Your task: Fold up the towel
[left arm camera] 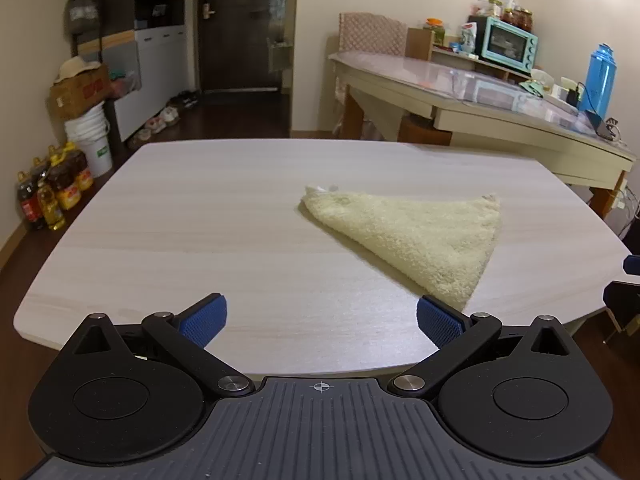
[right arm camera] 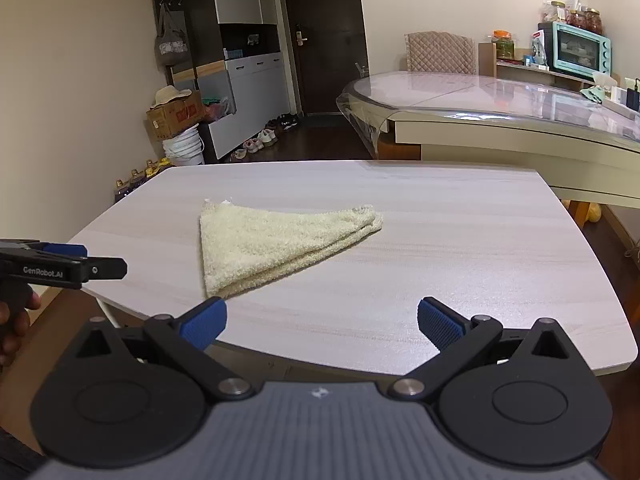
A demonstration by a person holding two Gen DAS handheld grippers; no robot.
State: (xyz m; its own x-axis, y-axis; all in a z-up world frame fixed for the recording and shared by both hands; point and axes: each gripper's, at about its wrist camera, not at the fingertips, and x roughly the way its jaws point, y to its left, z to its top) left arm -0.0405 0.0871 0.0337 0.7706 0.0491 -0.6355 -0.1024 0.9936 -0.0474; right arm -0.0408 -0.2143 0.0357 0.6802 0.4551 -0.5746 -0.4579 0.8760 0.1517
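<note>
A cream fluffy towel (left arm camera: 416, 236) lies folded into a triangle on the pale wood-grain table (left arm camera: 208, 220). It also shows in the right wrist view (right arm camera: 264, 240), where the table (right arm camera: 460, 260) spreads to its right. My left gripper (left arm camera: 322, 320) is open and empty, held over the near table edge, with the towel's near corner just ahead of its right finger. My right gripper (right arm camera: 322, 320) is open and empty near the front edge, the towel ahead and to its left. The left gripper also shows at the left edge of the right wrist view (right arm camera: 64, 266).
A larger glass-topped table (left arm camera: 480, 92) stands behind to the right, with a teal oven (left arm camera: 508, 42) and a blue bottle (left arm camera: 599, 76). Oil bottles (left arm camera: 52, 192), a white bucket (left arm camera: 94, 140) and a cardboard box (left arm camera: 80, 90) stand on the floor at left.
</note>
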